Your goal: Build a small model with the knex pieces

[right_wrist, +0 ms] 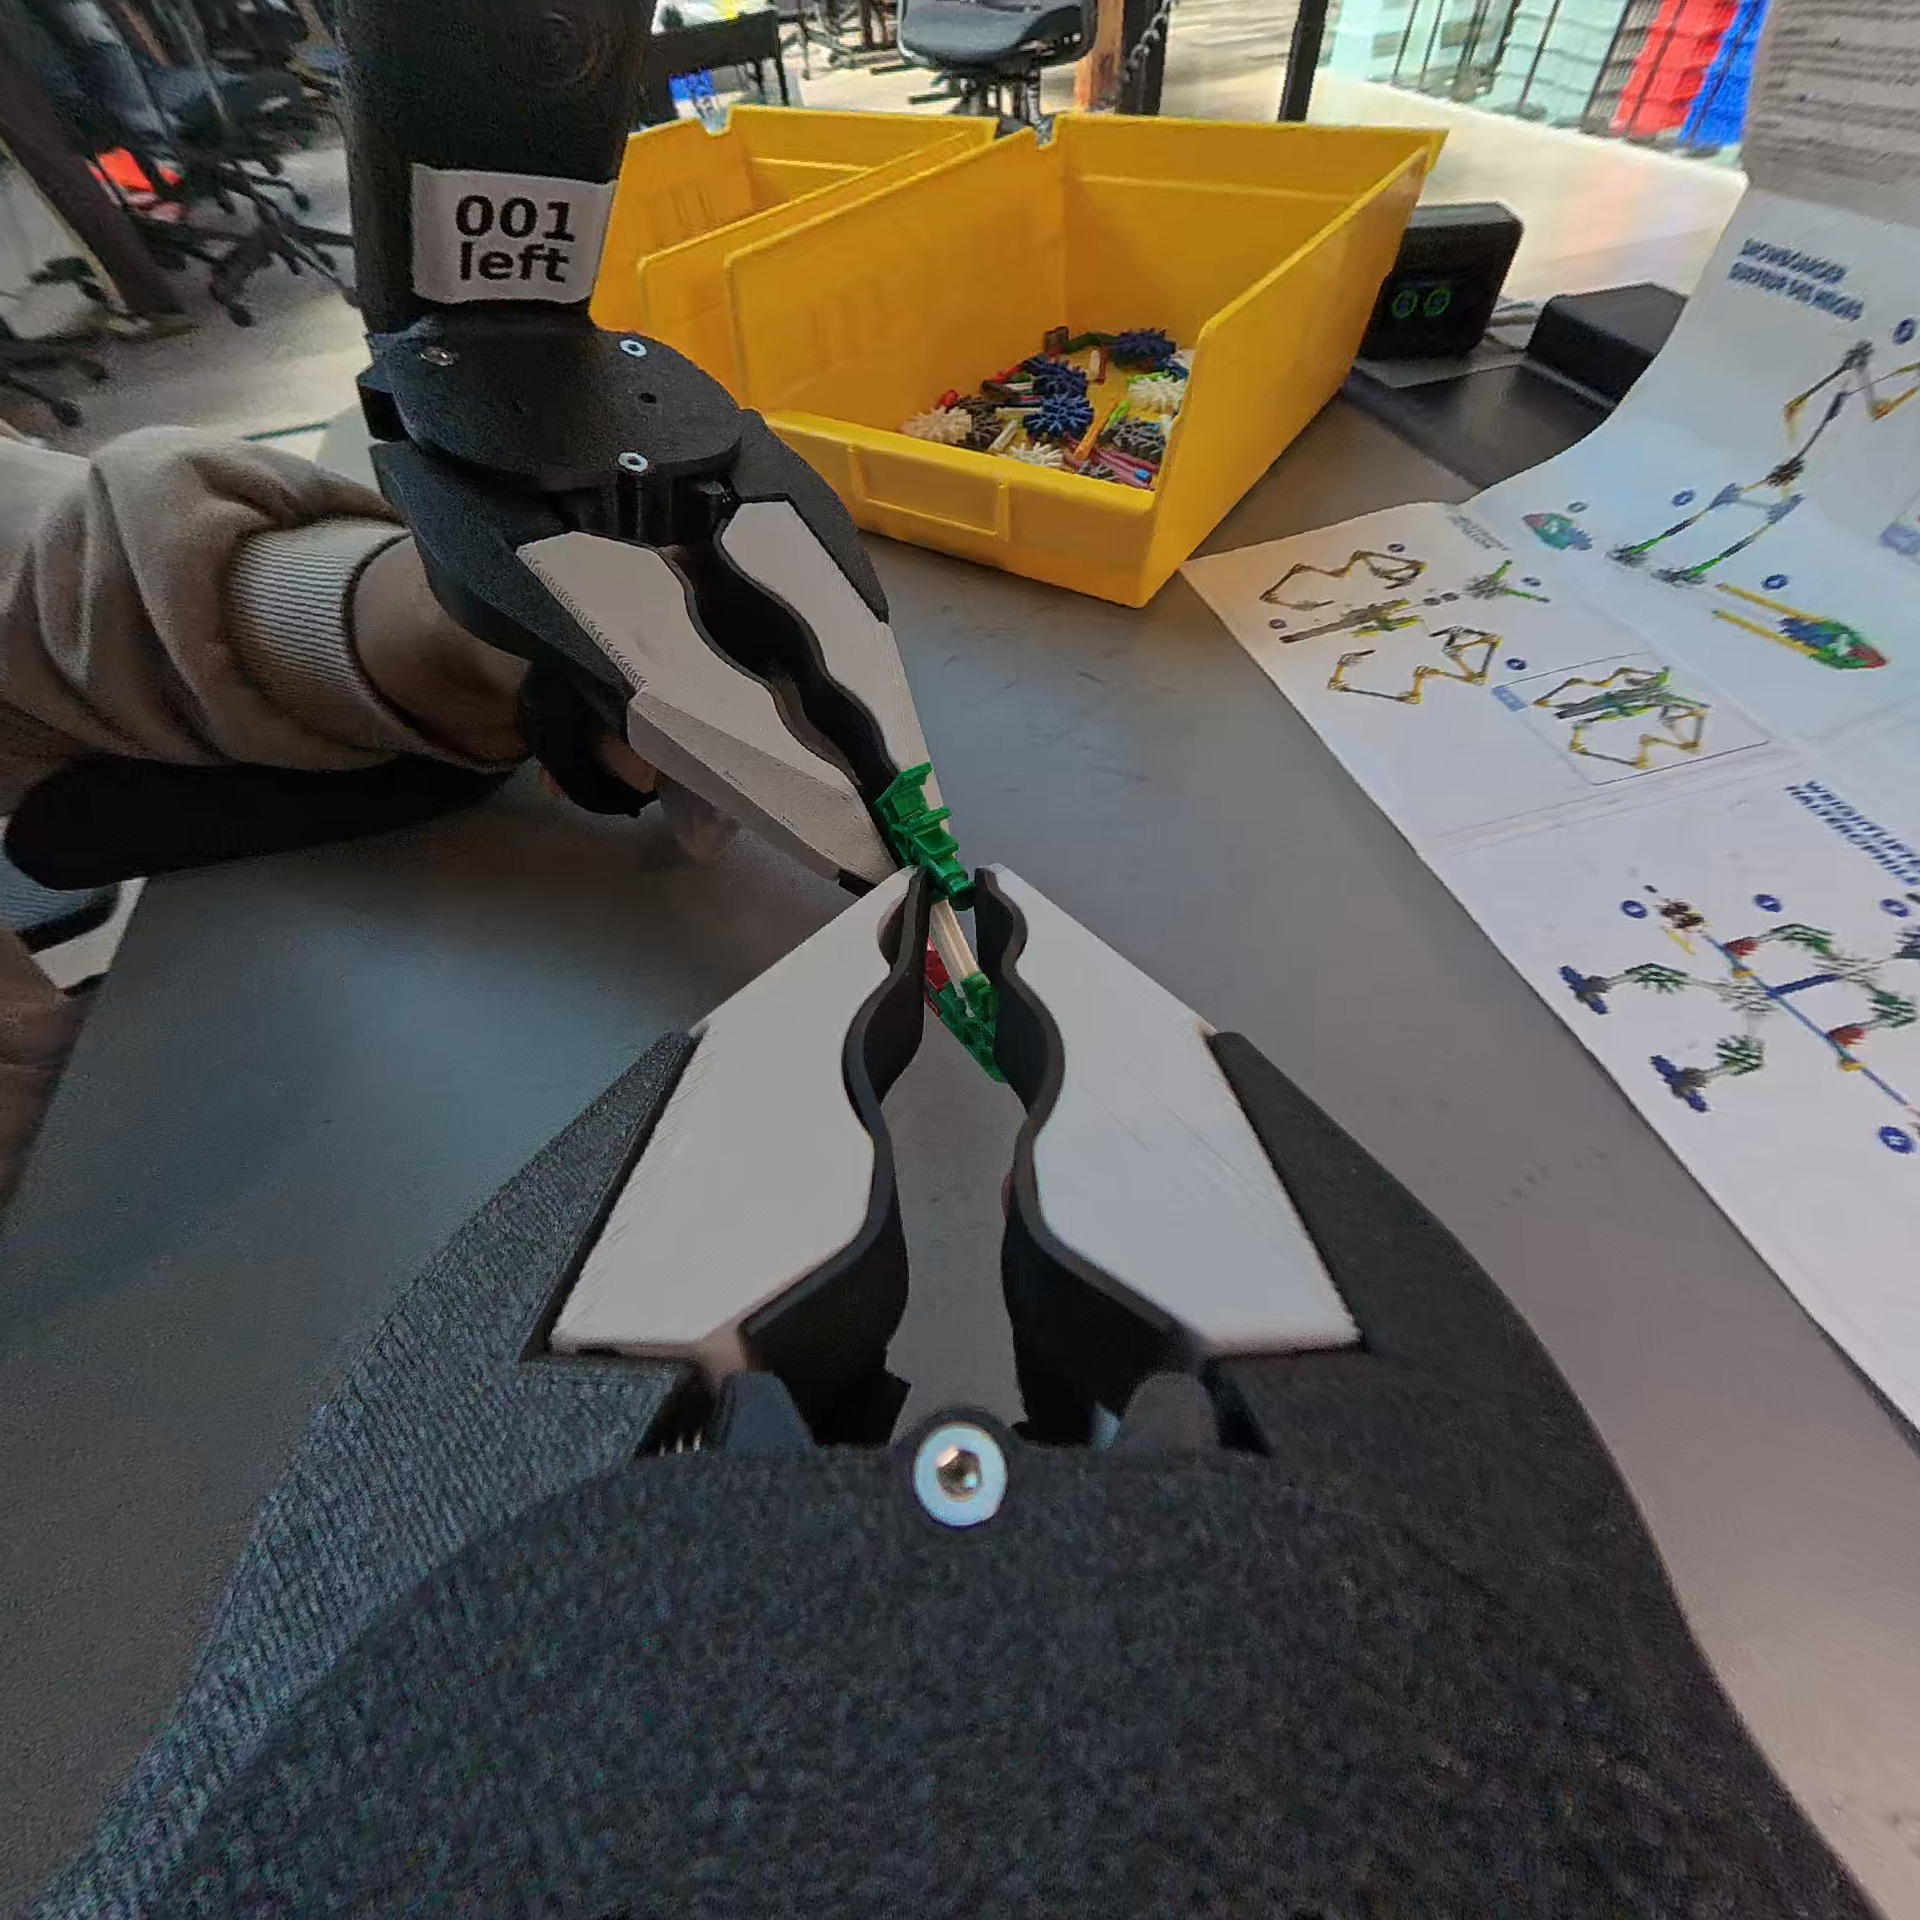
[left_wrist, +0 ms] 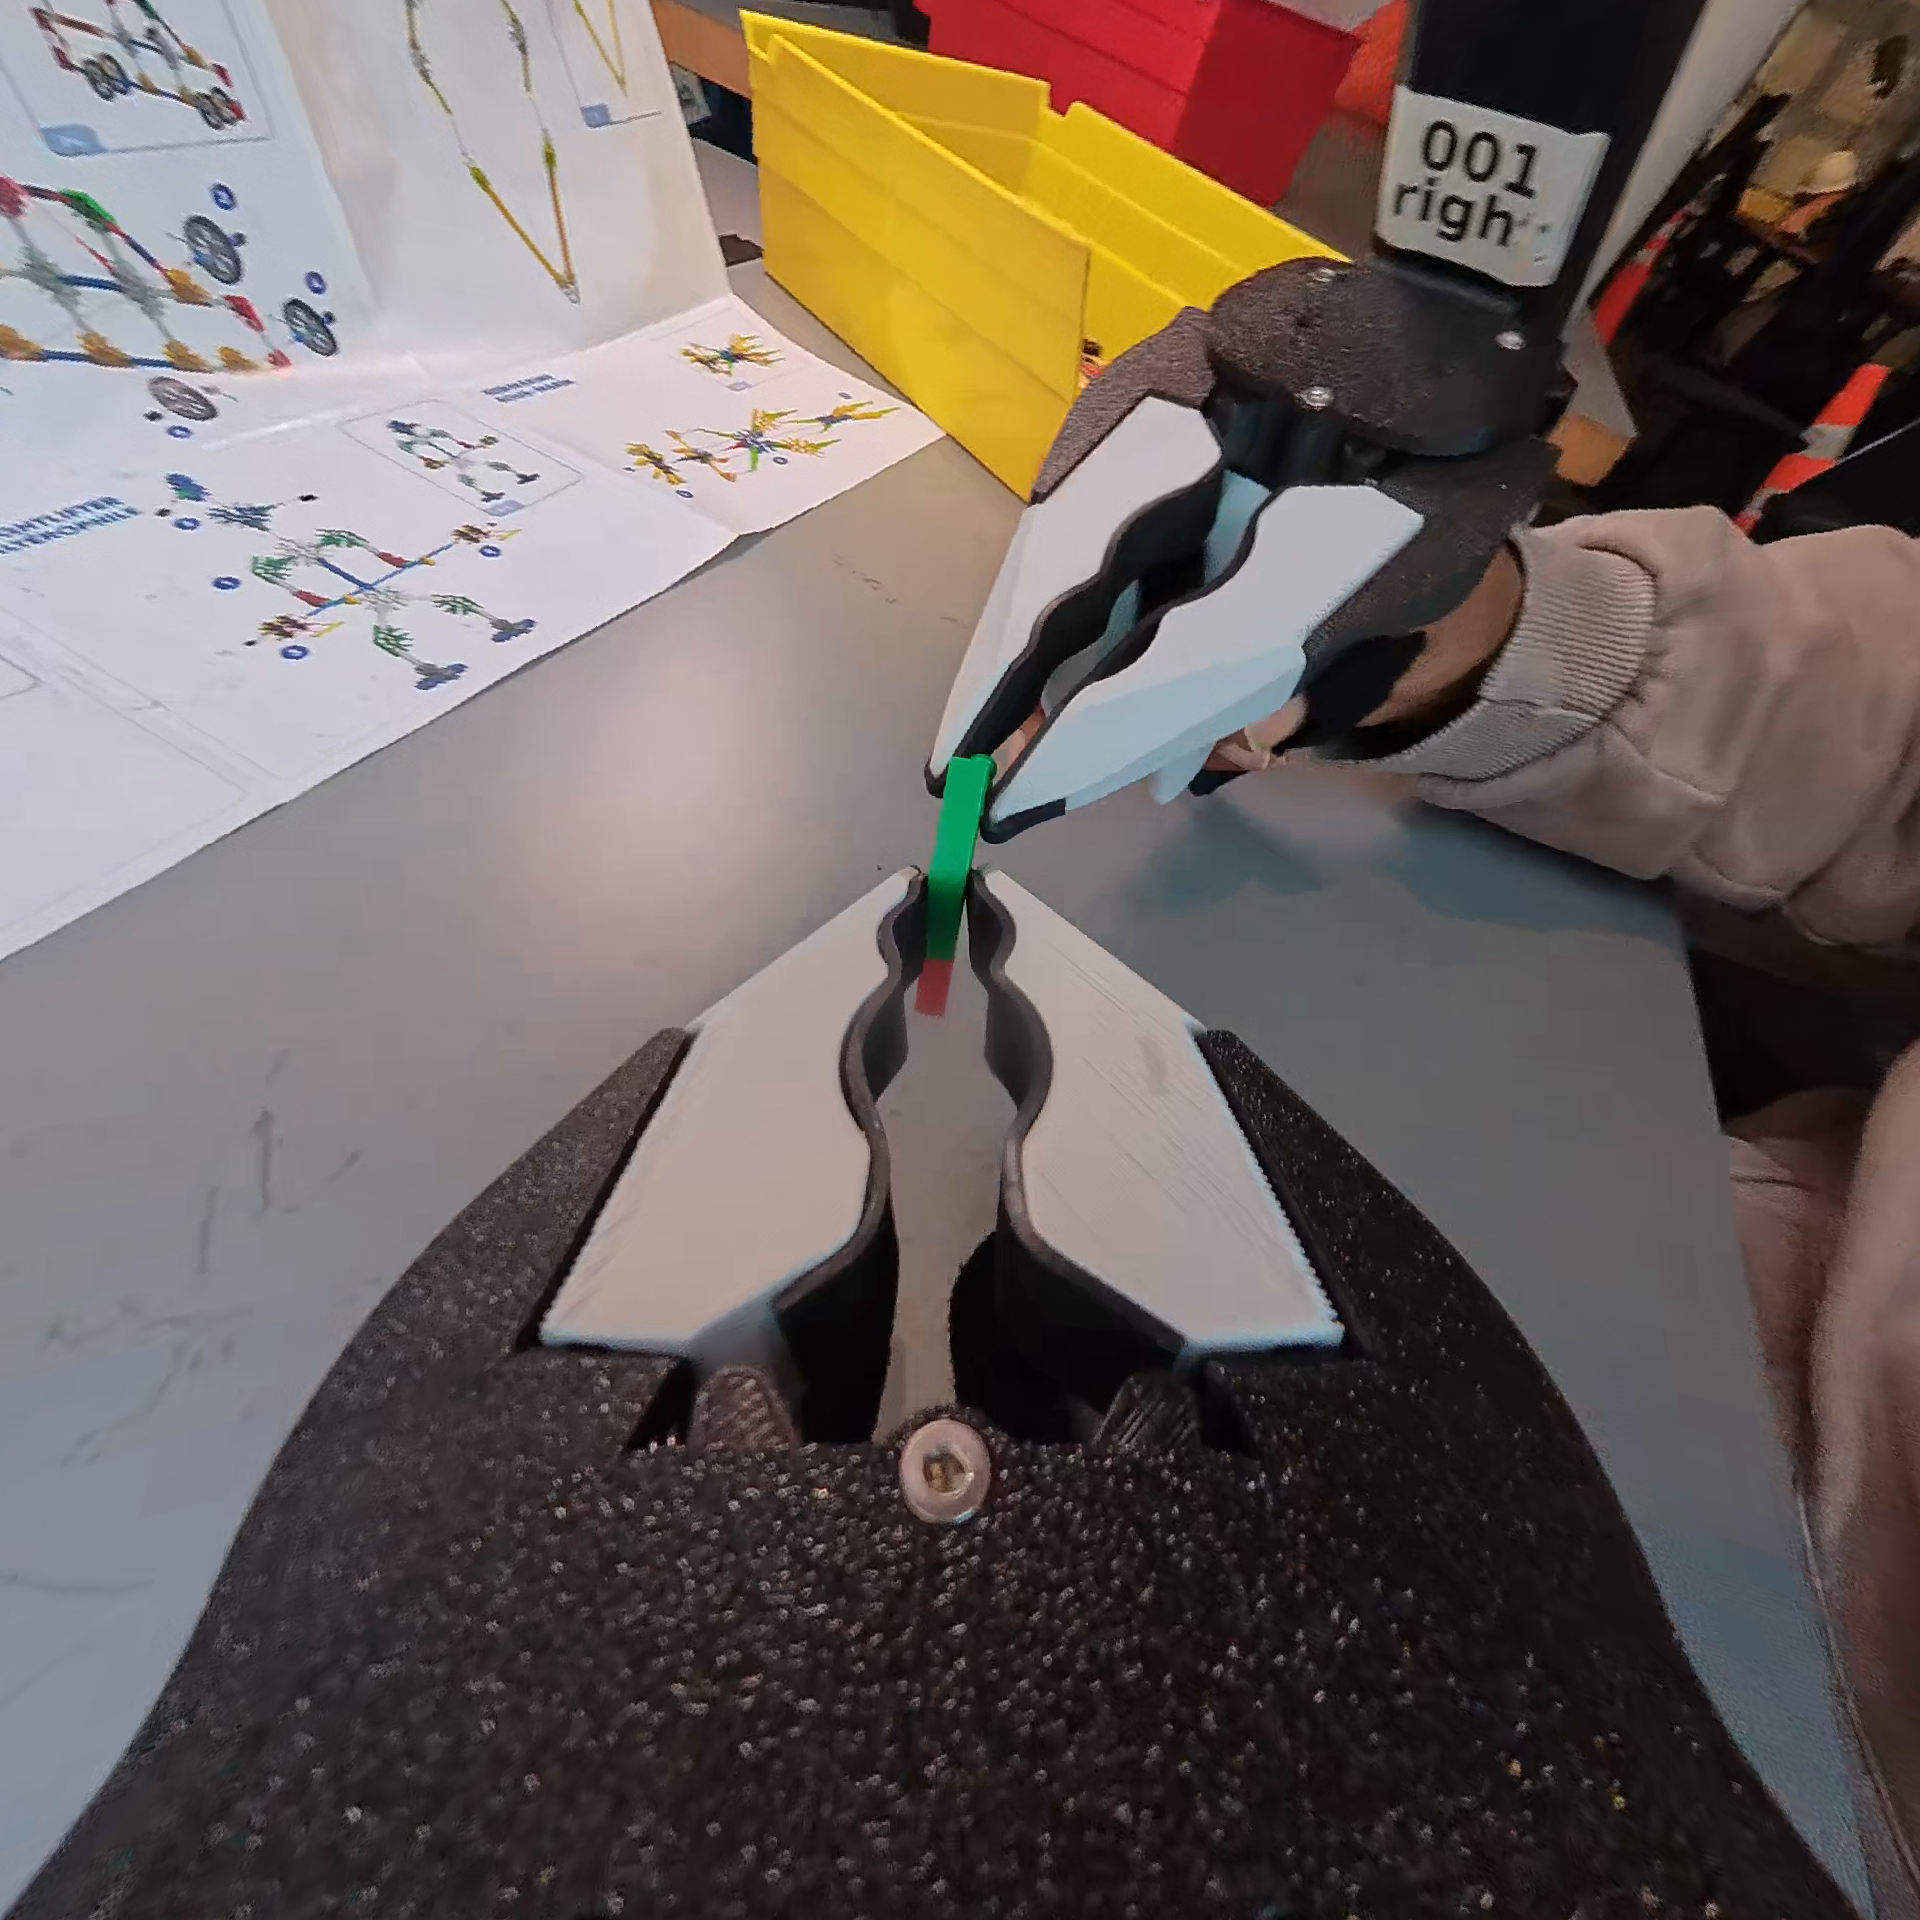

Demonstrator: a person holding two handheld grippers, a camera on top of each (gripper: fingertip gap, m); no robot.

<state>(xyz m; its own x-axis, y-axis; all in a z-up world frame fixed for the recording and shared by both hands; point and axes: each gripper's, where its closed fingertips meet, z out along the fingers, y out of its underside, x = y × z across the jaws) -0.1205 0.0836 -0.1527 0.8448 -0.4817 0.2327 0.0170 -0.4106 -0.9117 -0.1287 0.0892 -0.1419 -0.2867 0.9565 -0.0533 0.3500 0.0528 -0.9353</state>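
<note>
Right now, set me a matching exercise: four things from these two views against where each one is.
Things:
1. green connector piece
2. yellow bin
3. instruction sheet
4. red bin

Places:
A. behind the yellow bin
B. lying flat on the grey table
C. clamped between the left gripper and the right gripper
D. holding loose construction pieces

Pairs: 1-C, 2-D, 3-B, 4-A

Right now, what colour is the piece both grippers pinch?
Green connector piece, with a red bit below; left wrist view shows it best.
</note>
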